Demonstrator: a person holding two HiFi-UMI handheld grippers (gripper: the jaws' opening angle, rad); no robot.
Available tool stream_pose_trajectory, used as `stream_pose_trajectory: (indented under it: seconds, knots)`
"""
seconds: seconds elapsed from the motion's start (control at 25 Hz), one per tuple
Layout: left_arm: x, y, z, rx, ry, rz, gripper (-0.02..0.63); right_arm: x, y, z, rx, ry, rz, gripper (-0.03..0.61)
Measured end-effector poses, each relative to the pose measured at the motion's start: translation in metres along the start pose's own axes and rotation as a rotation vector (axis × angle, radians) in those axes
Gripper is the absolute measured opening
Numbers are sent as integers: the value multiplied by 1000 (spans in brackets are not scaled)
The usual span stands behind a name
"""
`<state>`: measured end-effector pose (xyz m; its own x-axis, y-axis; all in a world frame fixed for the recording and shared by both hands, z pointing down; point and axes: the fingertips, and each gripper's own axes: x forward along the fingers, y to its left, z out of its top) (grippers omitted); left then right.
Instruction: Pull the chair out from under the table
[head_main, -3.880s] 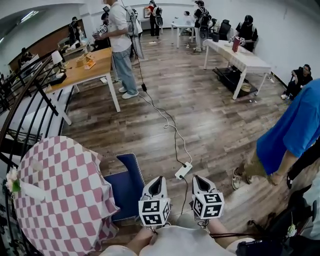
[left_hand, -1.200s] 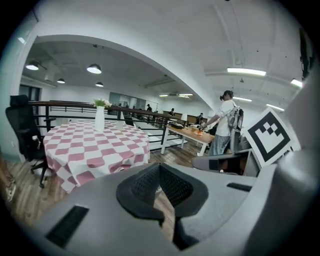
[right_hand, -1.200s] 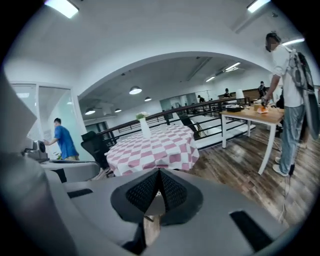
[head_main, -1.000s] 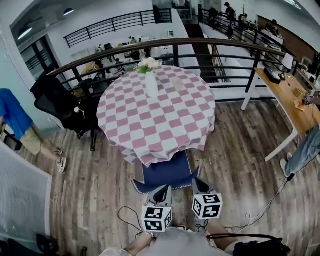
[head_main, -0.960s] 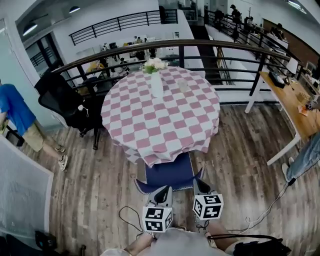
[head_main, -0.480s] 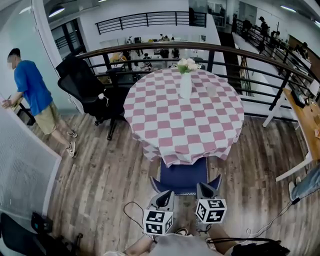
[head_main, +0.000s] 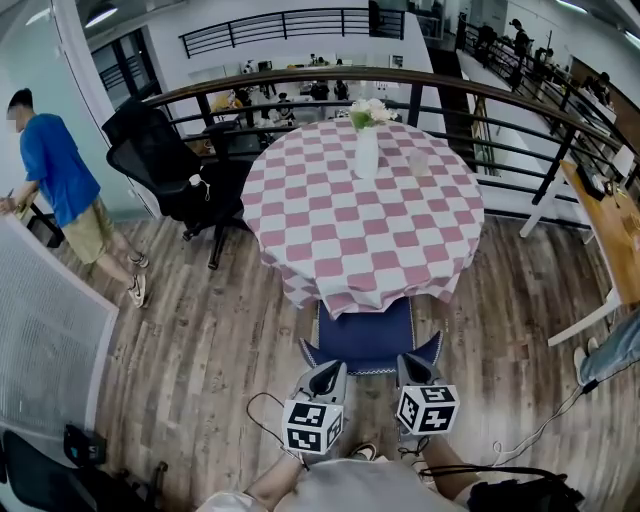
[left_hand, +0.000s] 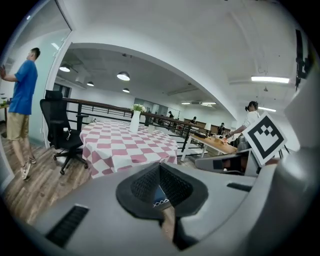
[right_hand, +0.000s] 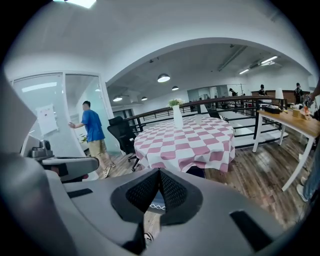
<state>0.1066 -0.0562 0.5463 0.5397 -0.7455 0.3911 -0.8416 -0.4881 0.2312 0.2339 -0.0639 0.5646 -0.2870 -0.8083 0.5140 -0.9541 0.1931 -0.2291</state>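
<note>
A blue upholstered chair (head_main: 366, 337) is tucked under a round table (head_main: 362, 205) draped in a pink-and-white check cloth; only its seat and low back show. My left gripper (head_main: 328, 372) is shut with nothing in it, just short of the chair back's left corner. Beside it my right gripper (head_main: 410, 363) is shut and empty too, near the back's right corner. In the left gripper view the table (left_hand: 130, 145) lies ahead beyond the closed jaws. The right gripper view shows the same table (right_hand: 187, 140) with the dark chair (right_hand: 196, 172) below the cloth.
A white vase of flowers (head_main: 366, 150) and a cup (head_main: 418, 162) stand on the table. A black office chair (head_main: 165, 170) is at its left, a railing (head_main: 520, 110) behind. A person in blue (head_main: 55, 180) stands far left. A cable (head_main: 262, 420) lies on the wood floor.
The view has swung from the open office to the check-cloth table. Over the last second both grippers have come closer to the blue chair's back, still shut.
</note>
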Motion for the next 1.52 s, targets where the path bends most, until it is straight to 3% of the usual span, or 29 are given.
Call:
stream_pose_trajectory:
  seconds: [0.12,0.32,0.44,0.56,0.76,1.08,1.32,1.52]
  knots:
    - [1,-1,-5,0,35,-28,3,2,0,-1,-9,7,13,15]
    - [7,-13,-16,67,135,-111,7,6,9,-4,-99,58,142,23]
    - [11,-18,-25,133,201,-148,73,10,15,-7,-154,96,222,104]
    - [18,-22,-40,205,281,-192,152,12,23,-13,-242,144,322,132]
    - [26,-14,-63,295,438,-220,230,16,27,-27,-416,235,471,156]
    - [40,-18,-86,506,582,-366,236,13,32,-52,-614,374,712,161]
    - [54,-12,-107,623,672,-425,236,23,26,-71,-805,467,755,173]
    - [68,-10,-116,605,714,-452,236,38,11,-93,-955,572,724,176]
